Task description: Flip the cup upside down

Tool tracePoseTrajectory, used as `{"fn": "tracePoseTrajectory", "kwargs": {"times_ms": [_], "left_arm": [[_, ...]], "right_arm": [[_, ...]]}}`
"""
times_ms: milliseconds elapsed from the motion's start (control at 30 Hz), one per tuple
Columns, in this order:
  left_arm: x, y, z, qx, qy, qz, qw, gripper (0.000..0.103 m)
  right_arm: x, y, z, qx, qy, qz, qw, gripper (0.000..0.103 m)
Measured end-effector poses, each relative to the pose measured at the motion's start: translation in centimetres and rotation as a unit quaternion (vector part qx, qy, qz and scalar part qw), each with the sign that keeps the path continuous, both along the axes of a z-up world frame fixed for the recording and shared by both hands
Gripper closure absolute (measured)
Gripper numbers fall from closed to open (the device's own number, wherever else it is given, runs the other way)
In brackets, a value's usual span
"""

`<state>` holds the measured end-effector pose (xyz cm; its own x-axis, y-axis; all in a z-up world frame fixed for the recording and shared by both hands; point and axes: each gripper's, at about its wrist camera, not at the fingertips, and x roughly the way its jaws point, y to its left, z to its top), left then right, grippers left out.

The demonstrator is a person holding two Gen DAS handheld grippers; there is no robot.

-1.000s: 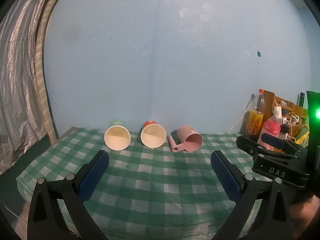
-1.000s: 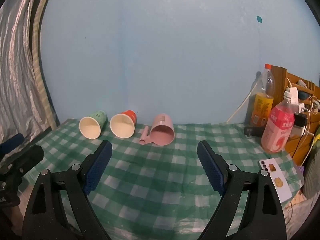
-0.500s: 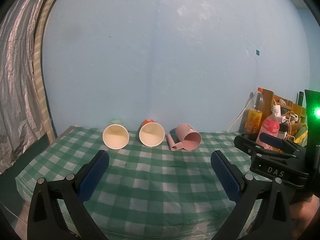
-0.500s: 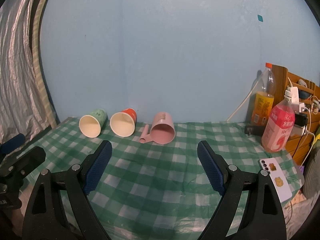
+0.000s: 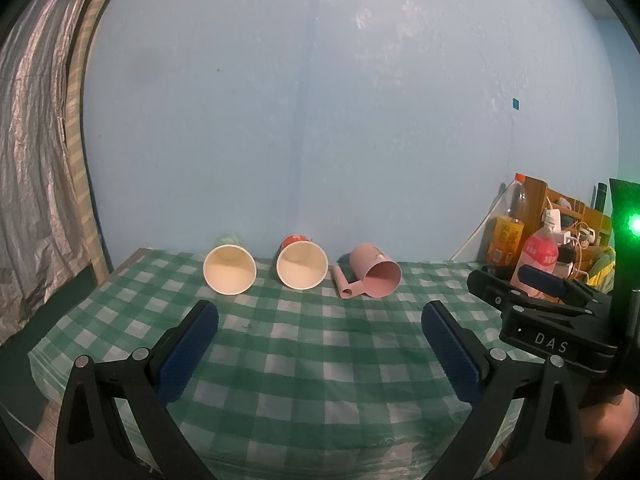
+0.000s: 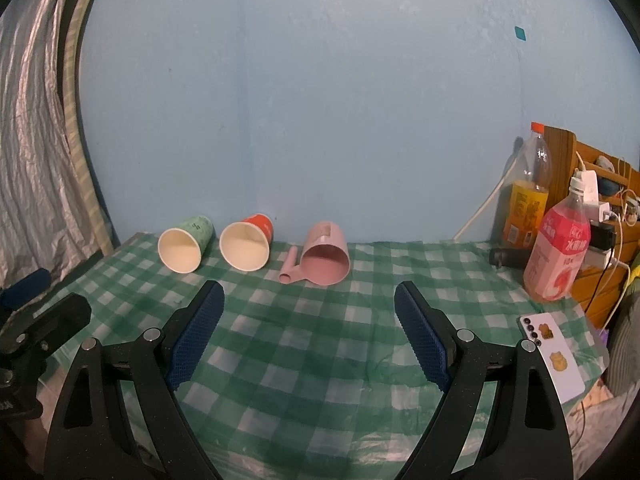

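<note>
Left wrist view: the left gripper [image 5: 320, 332] is hanging wide open and empty over the checked tablecloth [image 5: 320, 380]; the green cup [image 5: 229, 268], red cup [image 5: 301, 265] and pink mug [image 5: 374, 276] are lying on their sides beyond it.
Right wrist view: the right gripper [image 6: 309, 320] is gaping empty, with the pink mug [image 6: 325, 259] lying just beyond it and the pink bottle [image 6: 556, 256] standing far right of that mug

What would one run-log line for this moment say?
stage: approach | left gripper: open, empty | right gripper: open, empty | green cup, red cup, pink mug: on sides, untouched

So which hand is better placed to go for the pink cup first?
Probably right. The pink cup lies between the right gripper's open fingers' line, while in the left gripper's view it sits off-centre, toward the right.
</note>
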<state>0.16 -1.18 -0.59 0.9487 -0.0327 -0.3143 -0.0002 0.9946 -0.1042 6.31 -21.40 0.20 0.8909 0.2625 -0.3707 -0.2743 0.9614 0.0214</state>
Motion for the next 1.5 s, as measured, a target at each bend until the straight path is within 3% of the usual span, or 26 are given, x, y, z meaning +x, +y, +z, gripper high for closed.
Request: {"fn": "tracePoseTrajectory", "kwargs": {"times_ms": [1300, 1500], "left_arm": [[0.04, -0.14, -0.19, -0.011, 0.007, -0.003, 0.9999, 0.000], [0.54, -0.66, -0.39, -0.024, 0.026, -0.011, 0.9993, 0.000]], "right_arm": [[0.10, 0.11, -0.11, 0.003, 0.006, 0.002, 1.000, 0.017], [0.39, 0.08, -0.25, 0.003, 0.012, 0.004, 1.000, 0.017]]}}
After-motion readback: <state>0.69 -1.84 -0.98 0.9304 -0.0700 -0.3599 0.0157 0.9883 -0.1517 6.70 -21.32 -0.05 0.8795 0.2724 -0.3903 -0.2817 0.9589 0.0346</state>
